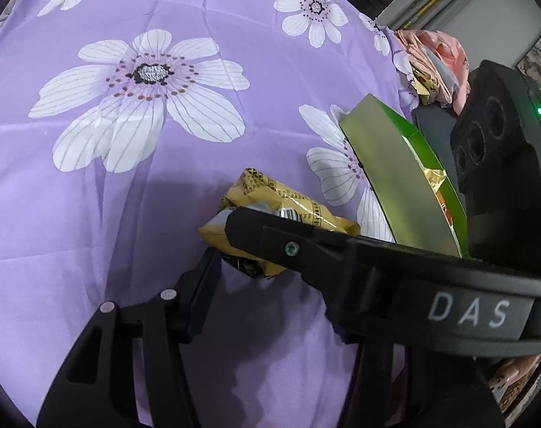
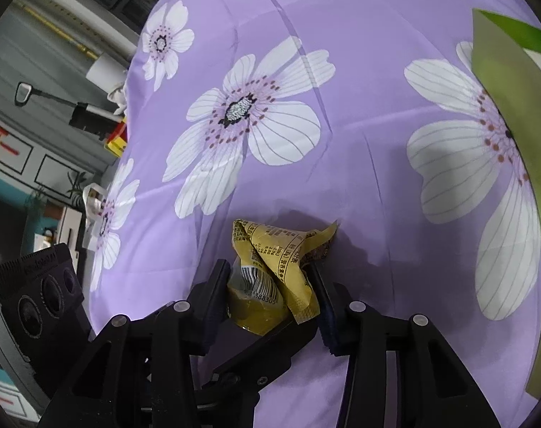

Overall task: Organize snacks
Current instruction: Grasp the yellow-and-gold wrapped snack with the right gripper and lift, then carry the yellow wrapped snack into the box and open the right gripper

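A crumpled yellow snack packet [image 2: 270,267] with a barcode is held between the fingers of my right gripper [image 2: 270,285], just above the purple flowered cloth [image 2: 359,89]. The same packet [image 1: 270,210] shows in the left wrist view, with the right gripper's black finger [image 1: 270,235] across it. My left gripper [image 1: 270,274] has one finger [image 1: 206,278] beside the packet; the other is hidden behind the right gripper, so its state is unclear. A green box [image 1: 406,174] with a snack inside stands tilted at the right; it also shows in the right wrist view [image 2: 509,114].
The purple flowered cloth [image 1: 163,142] covers the whole work surface. Pink fabric and a yellow wrapper [image 1: 434,67] lie past the cloth's far right edge. Furniture, a red-yellow box [image 2: 117,142] and clutter stand beyond the cloth's left edge in the right wrist view.
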`<state>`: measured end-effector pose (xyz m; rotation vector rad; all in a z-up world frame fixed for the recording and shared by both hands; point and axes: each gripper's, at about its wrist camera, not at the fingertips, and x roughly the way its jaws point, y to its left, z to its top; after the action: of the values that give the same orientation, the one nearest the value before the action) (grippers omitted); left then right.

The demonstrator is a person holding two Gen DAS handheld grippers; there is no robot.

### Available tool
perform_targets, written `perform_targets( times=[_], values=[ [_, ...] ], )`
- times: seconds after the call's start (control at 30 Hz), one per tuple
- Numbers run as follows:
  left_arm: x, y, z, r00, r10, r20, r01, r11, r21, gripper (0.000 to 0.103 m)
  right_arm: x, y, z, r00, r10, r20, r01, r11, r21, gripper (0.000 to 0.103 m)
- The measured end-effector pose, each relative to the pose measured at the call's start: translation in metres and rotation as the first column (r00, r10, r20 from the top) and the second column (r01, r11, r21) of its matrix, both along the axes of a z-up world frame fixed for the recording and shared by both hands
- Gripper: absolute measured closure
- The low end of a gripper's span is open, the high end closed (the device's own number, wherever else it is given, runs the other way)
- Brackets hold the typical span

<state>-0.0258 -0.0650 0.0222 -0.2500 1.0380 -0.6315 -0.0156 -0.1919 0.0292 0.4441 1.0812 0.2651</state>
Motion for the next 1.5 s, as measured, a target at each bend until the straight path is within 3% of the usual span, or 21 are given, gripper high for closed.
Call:
perform_targets(
  times=[0.13, 0.4, 0.57, 0.73, 1.13, 1.5],
  values=[
    [-0.002, 0.0, 0.018, 0.997, -0.015, 0.071, 0.017, 1.0, -0.02, 0.055, -0.008, 0.005, 0.02, 0.996, 0.003, 0.092, 0.002, 0.998, -0.055, 0.057],
    [-0.012, -0.026, 0.063, 0.973, -0.066, 0.222, 0.072, 0.997, -0.017, 0.055, -0.027, -0.017, 0.065, 0.969, -0.056, 0.239, 0.068, 0.997, -0.043, 0.057],
    [-0.019, -0.066, 0.091, 0.939, -0.142, 0.314, 0.148, 0.989, 0.006, 0.057, -0.045, -0.052, 0.095, 0.934, -0.143, 0.327, 0.16, 0.987, -0.027, 0.057],
    [-0.018, -0.117, 0.102, 0.901, -0.254, 0.353, 0.269, 0.963, 0.007, 0.056, -0.065, -0.105, 0.108, 0.883, -0.279, 0.377, 0.298, 0.955, 0.009, 0.057],
    [-0.02, -0.233, 0.087, 0.841, -0.451, 0.298, 0.461, 0.886, 0.041, 0.056, -0.091, -0.223, 0.086, 0.771, -0.555, 0.313, 0.534, 0.831, 0.157, 0.057],
    [-0.016, -0.273, 0.068, 0.831, -0.516, 0.208, 0.515, 0.855, 0.06, 0.056, -0.093, -0.26, 0.062, 0.728, -0.646, 0.23, 0.616, 0.763, 0.194, 0.057]
  ],
)
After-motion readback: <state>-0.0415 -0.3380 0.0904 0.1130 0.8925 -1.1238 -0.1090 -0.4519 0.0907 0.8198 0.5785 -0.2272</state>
